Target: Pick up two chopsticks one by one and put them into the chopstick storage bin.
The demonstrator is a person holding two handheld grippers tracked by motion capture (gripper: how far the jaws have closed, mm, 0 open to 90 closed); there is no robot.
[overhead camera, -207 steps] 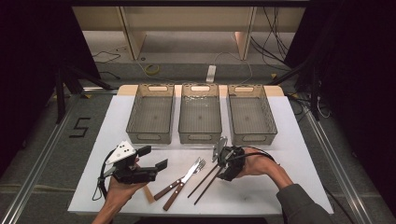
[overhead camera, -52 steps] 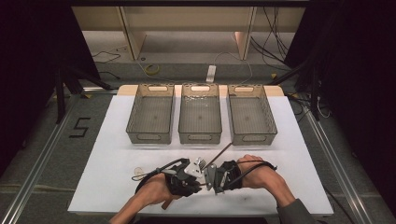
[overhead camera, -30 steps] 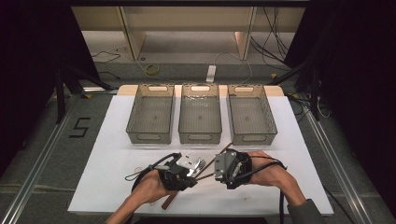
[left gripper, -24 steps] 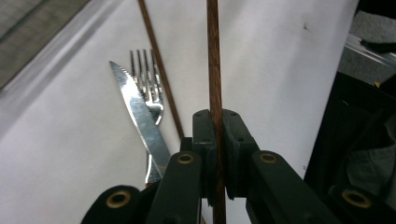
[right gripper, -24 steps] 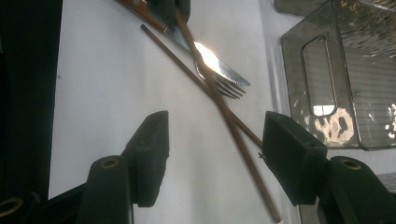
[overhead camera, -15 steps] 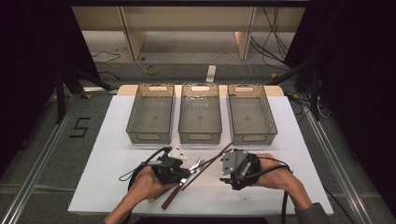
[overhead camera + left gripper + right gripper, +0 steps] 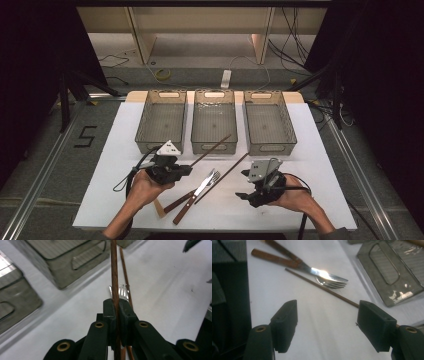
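Sorting step: left gripper [image 7: 184,169] clamped on one chopstick [image 7: 212,148] aimed toward middle bin [image 7: 214,145]; right gripper [image 7: 246,185] spread, near second chopstick [image 7: 225,174]; next, likely bin drop.

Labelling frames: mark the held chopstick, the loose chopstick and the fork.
held chopstick [image 7: 114,277], left gripper view, shaft above the jaws
loose chopstick [image 7: 223,176], high view, mid-shaft on the table
fork [image 7: 332,283], right gripper view, tines

Left tongs [image 7: 116,312] clamped tight, raised over table; right tongs [image 7: 327,325] spread wide, low.
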